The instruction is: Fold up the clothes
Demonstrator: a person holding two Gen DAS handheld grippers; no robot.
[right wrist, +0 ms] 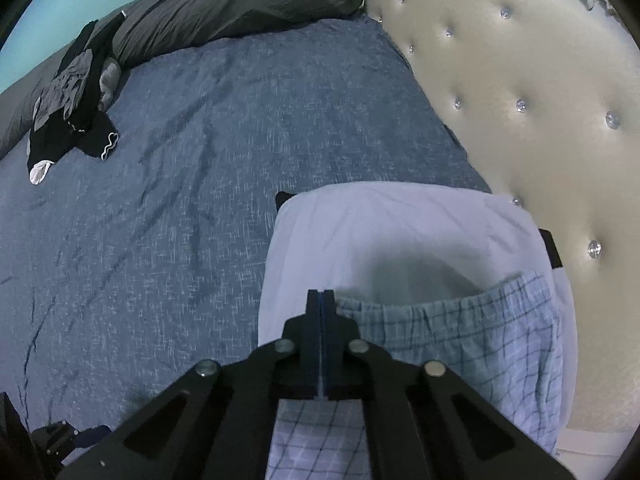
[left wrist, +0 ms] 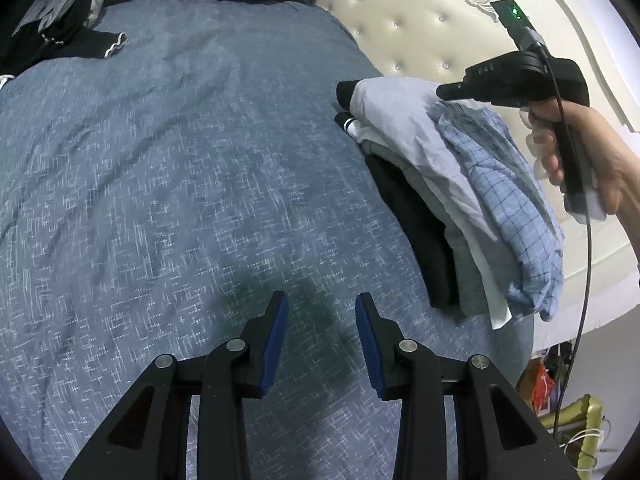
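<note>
Folded stack [left wrist: 460,208] at bed edge beside headboard [left wrist: 404,28], checked shorts [right wrist: 480,344] topmost.
Left gripper [left wrist: 322,344] apart over bare duvet [left wrist: 180,180]; right gripper [right wrist: 321,300] pressed together, nothing pinched, above shorts. Only left view showed holding hand [left wrist: 592,160], stack's dark lower layers.

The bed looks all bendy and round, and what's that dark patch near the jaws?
Left wrist view: the fisheye lens bows the blue bedspread; the dark patch is shadow ahead of the left gripper. Right wrist view: same curving, and shadow on the white garment.
</note>
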